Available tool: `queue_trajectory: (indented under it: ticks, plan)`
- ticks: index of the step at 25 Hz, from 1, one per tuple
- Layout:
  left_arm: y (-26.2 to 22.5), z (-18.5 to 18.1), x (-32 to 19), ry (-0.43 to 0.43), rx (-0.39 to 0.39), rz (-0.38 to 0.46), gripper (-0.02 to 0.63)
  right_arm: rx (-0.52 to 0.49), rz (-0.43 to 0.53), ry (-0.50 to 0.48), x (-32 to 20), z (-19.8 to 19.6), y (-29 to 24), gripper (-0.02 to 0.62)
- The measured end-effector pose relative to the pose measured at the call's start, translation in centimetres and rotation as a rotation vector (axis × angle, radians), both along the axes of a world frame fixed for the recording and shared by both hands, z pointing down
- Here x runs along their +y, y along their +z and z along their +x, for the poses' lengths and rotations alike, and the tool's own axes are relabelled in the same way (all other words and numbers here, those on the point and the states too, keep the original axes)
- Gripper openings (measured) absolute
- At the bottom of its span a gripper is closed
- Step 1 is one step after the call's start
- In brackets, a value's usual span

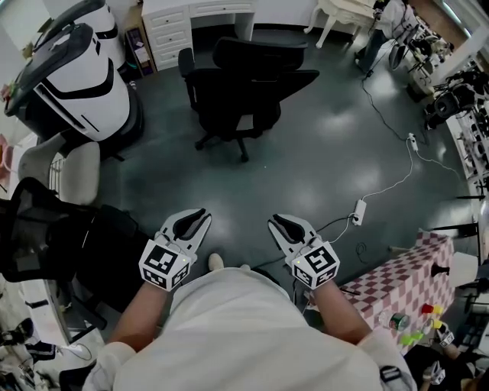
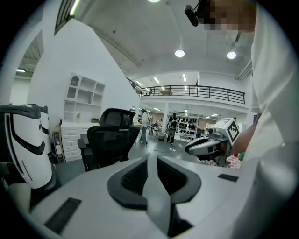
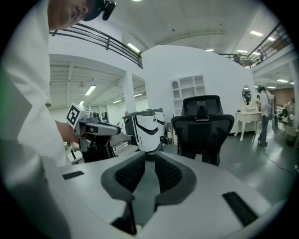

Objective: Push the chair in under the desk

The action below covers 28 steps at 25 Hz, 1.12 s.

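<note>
A black office chair point(image 1: 244, 84) stands on the dark floor ahead, its back toward me, a short way out from the white desk with drawers point(image 1: 200, 11) at the far wall. It also shows as the chair point(image 2: 110, 140) in the left gripper view and the chair point(image 3: 203, 128) in the right gripper view. My left gripper point(image 1: 200, 216) and right gripper point(image 1: 276, 221) are held side by side close to my body, well short of the chair. Each has a narrow gap between its jaws and holds nothing. Both point toward the chair.
A large white-and-black machine point(image 1: 76, 69) stands at the left, with a beige seat point(image 1: 65, 164) and a black mesh chair point(image 1: 46, 229) nearer me. A white cable with a power strip point(image 1: 359, 210) crosses the floor at the right. A checkered table point(image 1: 405, 279) sits near right.
</note>
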State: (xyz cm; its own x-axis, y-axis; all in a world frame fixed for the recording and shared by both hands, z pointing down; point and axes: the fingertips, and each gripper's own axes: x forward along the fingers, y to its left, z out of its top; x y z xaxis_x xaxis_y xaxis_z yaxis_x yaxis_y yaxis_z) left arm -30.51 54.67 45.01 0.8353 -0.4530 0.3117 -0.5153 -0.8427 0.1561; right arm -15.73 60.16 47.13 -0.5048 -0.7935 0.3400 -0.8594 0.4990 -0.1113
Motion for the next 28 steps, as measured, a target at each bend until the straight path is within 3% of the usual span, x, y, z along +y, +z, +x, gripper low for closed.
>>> queue_trajectory:
  ticks: [2, 9, 13, 21, 28]
  plan:
    - [0.0, -0.5, -0.6, -0.006, 0.004, 0.003, 0.09, 0.001, 0.004, 0.015, -0.5, 0.0, -0.1, 0.064]
    - [1.1, -1.0, -2.9, 0.023, -0.02, 0.024, 0.121, 0.069, 0.024, 0.063, -2.4, 0.4, 0.3, 0.092]
    - [1.5, -0.1, -4.2, 0.033, -0.033, 0.023, 0.121, 0.075, 0.021, 0.077, -3.8, 2.7, 0.2, 0.092]
    - [0.9, 4.4, -10.9, -0.007, -0.084, 0.061, 0.121, 0.083, 0.059, 0.066, -11.7, 9.3, -0.7, 0.092]
    - [0.4, 9.6, -17.4, -0.053, -0.151, 0.102, 0.121, 0.115, 0.085, -0.015, -18.7, 15.1, -1.1, 0.092]
